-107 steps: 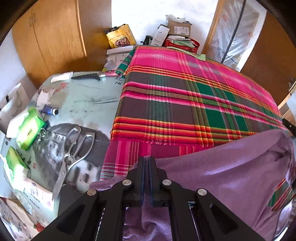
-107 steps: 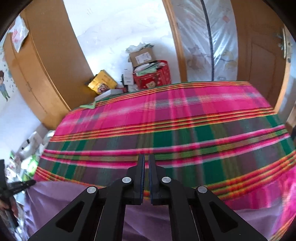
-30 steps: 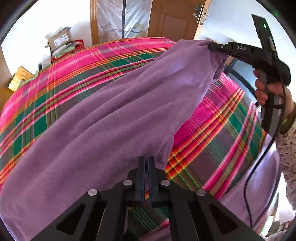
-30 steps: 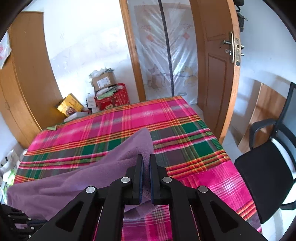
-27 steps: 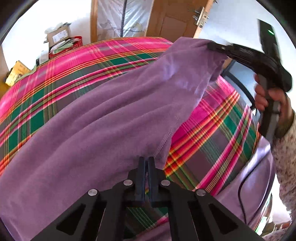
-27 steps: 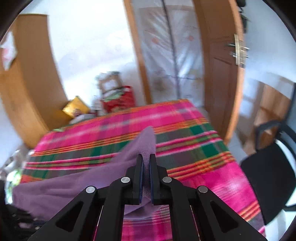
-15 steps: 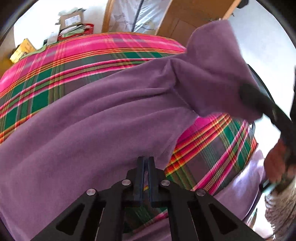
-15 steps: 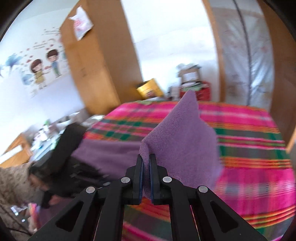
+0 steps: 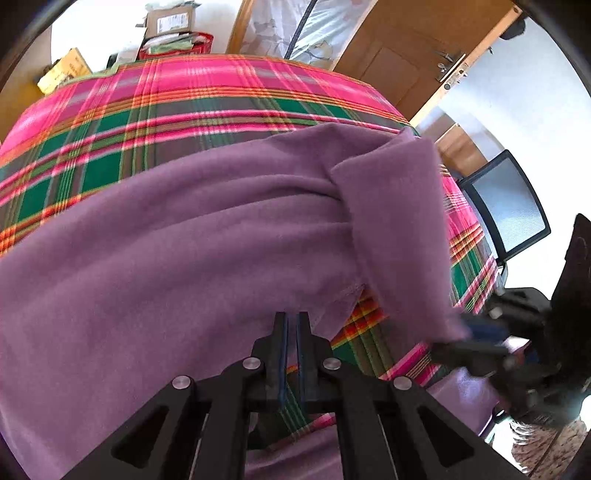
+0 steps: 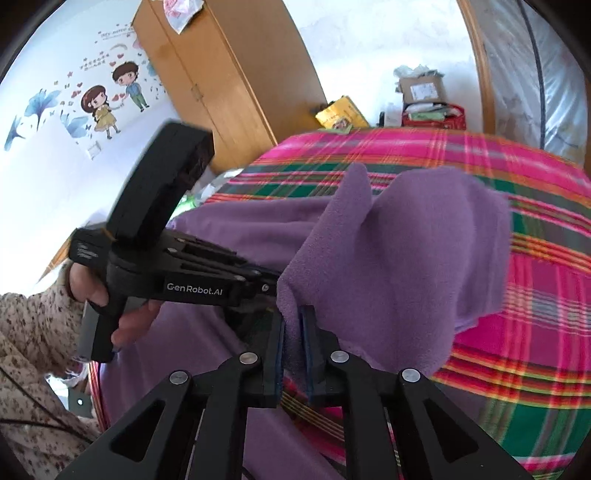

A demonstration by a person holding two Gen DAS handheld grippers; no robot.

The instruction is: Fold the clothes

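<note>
A purple fleece garment (image 9: 184,251) lies spread over the pink and green plaid cover (image 9: 177,107). My left gripper (image 9: 291,321) is shut on its near hem, and the right wrist view shows it (image 10: 267,284) held in a hand, its tips partly hidden by cloth. One end of the garment (image 10: 406,258) is folded back over the rest. My right gripper (image 10: 293,325) sits at that fold's edge, close beside the left one. Its jaws are opening, with the purple edge still between them. It looks blurred in the left wrist view (image 9: 461,341).
A black office chair (image 9: 509,206) stands past the bed's right edge, near a wooden door (image 9: 406,66). Boxes and a red basket (image 9: 173,33) sit beyond the far edge beside a wooden wardrobe (image 10: 229,85). A person's patterned sleeve (image 10: 26,332) is at the left.
My right gripper carried the garment's end across towards the left gripper and down, folding it over the rest, and its jaws have parted. My left gripper stayed shut on the hem, rolling a little.
</note>
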